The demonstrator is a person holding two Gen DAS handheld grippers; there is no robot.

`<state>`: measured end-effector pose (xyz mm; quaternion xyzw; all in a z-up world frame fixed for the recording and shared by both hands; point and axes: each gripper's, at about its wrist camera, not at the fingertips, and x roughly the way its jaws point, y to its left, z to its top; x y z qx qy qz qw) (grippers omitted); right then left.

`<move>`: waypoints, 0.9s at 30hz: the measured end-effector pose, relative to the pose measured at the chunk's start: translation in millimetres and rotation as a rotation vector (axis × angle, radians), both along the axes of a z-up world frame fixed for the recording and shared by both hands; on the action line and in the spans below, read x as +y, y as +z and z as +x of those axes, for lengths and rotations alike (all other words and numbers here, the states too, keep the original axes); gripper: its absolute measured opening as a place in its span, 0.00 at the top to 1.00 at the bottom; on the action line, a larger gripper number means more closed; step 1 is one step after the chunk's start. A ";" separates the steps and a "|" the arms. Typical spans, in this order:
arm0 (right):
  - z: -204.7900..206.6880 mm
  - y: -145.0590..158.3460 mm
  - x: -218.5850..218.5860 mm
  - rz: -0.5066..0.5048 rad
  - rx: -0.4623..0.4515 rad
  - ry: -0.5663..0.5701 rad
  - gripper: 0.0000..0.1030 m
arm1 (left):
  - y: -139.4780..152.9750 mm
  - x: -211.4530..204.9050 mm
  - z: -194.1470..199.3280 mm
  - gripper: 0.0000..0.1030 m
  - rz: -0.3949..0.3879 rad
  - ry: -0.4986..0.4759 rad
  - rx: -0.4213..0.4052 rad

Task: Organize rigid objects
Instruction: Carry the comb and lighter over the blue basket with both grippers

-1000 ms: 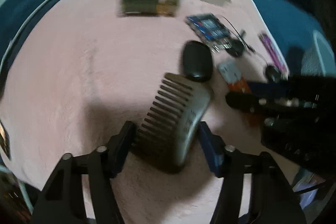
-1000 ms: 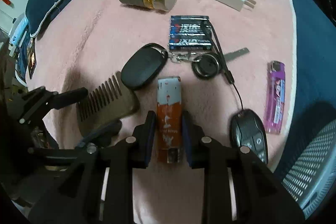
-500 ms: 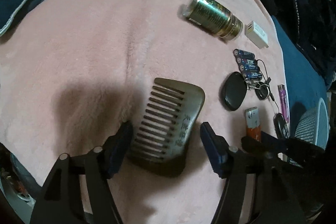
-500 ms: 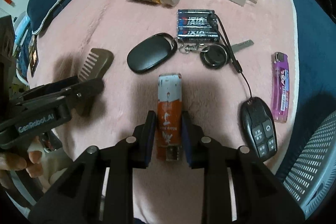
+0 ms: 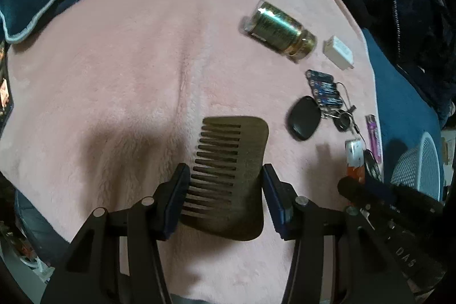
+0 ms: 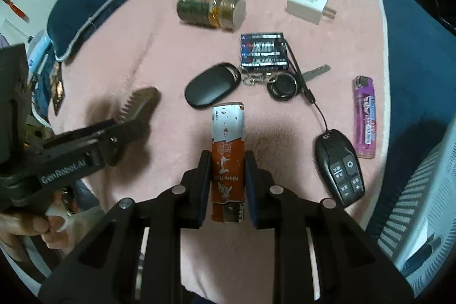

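A dark wide-toothed comb (image 5: 245,150) lies lengthwise between the jaws of my left gripper (image 5: 223,181), just above the pink blanket (image 5: 114,76). The jaws are closing: one blue pad meets the tooth tips, the other the comb's back. From the right wrist view the comb (image 6: 142,99) sticks out of the left gripper (image 6: 125,127), with a shadow under it. My right gripper (image 6: 228,175) is shut on an orange and silver lighter (image 6: 228,133), held off the blanket.
On the blanket lie a green-gold jar (image 6: 211,7), a white charger (image 6: 307,2), a battery pack (image 6: 263,50), a black oval fob (image 6: 212,87) with keys, a car remote (image 6: 339,164) and a purple lighter (image 6: 364,116). A white mesh basket (image 6: 421,204) stands right.
The left jaws spread, then closed in on the comb, which now sits straight between them, away from the fob. The right gripper has risen slightly with the orange lighter.
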<state>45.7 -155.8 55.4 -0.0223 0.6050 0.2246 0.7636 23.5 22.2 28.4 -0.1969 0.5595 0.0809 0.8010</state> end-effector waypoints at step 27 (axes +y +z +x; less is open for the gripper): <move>-24.1 79.0 -39.5 0.074 -0.140 -0.056 0.78 | 67.7 -22.2 -36.0 0.49 0.032 -0.012 -0.178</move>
